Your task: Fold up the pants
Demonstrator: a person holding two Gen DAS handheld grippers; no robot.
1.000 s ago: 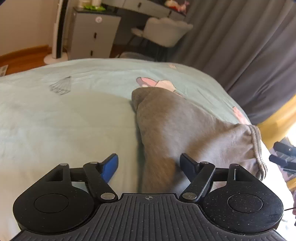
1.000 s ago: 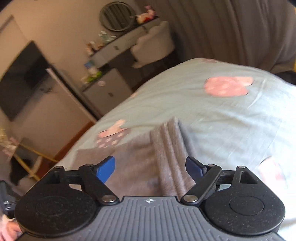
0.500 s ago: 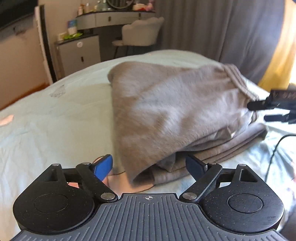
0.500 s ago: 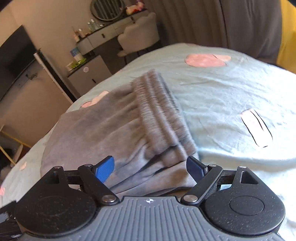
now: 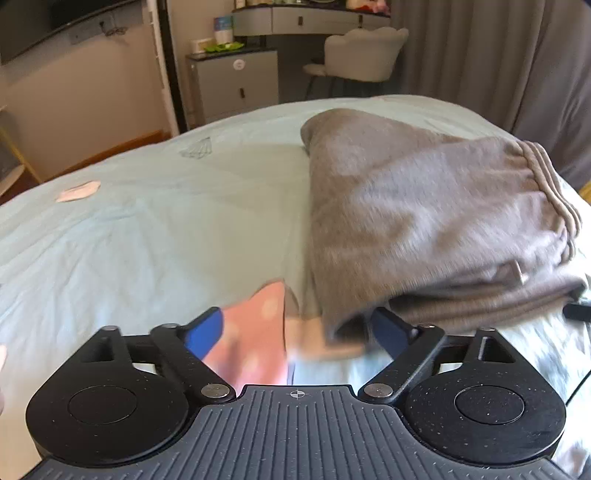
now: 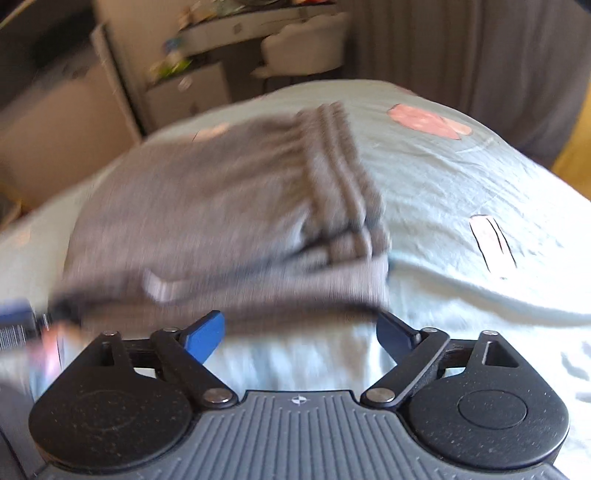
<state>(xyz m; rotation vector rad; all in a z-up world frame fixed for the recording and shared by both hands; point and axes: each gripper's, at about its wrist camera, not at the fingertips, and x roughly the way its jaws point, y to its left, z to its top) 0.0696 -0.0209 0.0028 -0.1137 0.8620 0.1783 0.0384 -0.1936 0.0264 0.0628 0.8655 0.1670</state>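
The grey pants (image 5: 424, 221) lie folded in a stack on the pale green bed sheet (image 5: 147, 240), ribbed waistband on top at the right. My left gripper (image 5: 295, 330) hovers just short of their near left corner, jaws opening, with only sheet and a pink print between the fingers. In the right wrist view the pants (image 6: 221, 221) are blurred and fill the middle. My right gripper (image 6: 299, 332) sits just before their near edge, jaws opening, nothing between them. The left gripper's blue tip (image 6: 14, 317) shows at the left edge there.
Beyond the bed stand a grey cabinet (image 5: 236, 81), a desk with a white chair (image 5: 362, 51) and dark grey curtains (image 5: 498, 55). A dark screen (image 5: 55, 18) hangs on the left wall. Bare sheet stretches to the left (image 5: 110, 221) and the right (image 6: 480, 177) of the pants.
Both grippers have drawn back from the pants, whose cloth no longer lies between the fingers. The folded stack stays on the bed. Both pairs of jaws stand a little wider.
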